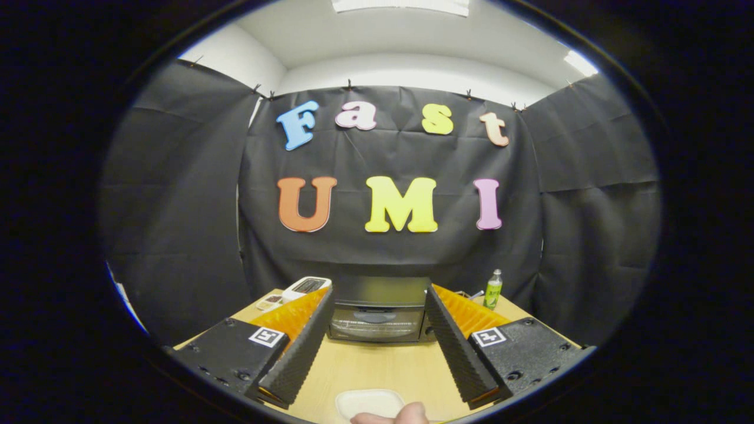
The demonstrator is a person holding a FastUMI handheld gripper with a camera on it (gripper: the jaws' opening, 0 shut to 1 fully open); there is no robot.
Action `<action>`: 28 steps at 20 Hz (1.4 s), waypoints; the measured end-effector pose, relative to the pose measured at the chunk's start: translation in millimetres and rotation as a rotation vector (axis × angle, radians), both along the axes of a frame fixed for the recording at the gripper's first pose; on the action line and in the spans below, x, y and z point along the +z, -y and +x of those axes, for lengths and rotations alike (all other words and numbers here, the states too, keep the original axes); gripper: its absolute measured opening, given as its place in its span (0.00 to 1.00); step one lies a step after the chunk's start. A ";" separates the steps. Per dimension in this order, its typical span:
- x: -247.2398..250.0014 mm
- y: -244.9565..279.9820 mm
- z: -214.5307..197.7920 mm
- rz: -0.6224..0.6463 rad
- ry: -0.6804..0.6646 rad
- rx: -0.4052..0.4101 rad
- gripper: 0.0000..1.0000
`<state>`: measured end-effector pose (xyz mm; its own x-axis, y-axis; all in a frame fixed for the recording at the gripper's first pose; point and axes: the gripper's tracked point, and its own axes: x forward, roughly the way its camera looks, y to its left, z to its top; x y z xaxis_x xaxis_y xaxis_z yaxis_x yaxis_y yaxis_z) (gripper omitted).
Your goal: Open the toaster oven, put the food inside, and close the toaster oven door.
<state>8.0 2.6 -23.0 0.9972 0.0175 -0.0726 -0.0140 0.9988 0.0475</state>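
Note:
A black toaster oven (380, 309) stands on the wooden table (377, 368), straight ahead beyond my fingers, with its glass door shut. My gripper (377, 294) is open, well above the table, and nothing is between its fingers. The oven shows in the gap between the two fingers. A white shallow dish (368, 403) lies on the table close under me, between the finger bases. Fingertips of a person's hand (392, 417) touch its near rim. Whether the dish holds food, I cannot tell.
A white device (306, 287) lies on the table left of the oven, with a small flat item (270, 302) beside it. A green bottle (493, 289) stands upright right of the oven. Black cloth walls close the booth behind and on both sides.

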 end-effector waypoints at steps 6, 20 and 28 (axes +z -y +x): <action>-22.0 23.2 -34.8 0.078 -0.031 -0.061 1.00; -21.1 21.6 -58.7 0.000 0.000 -0.022 1.00; -37.2 13.1 -50.9 -0.061 0.015 -0.021 1.00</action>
<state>-42.8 -10.5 -60.2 0.9983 -0.0077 -0.0574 0.0069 0.9999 -0.0134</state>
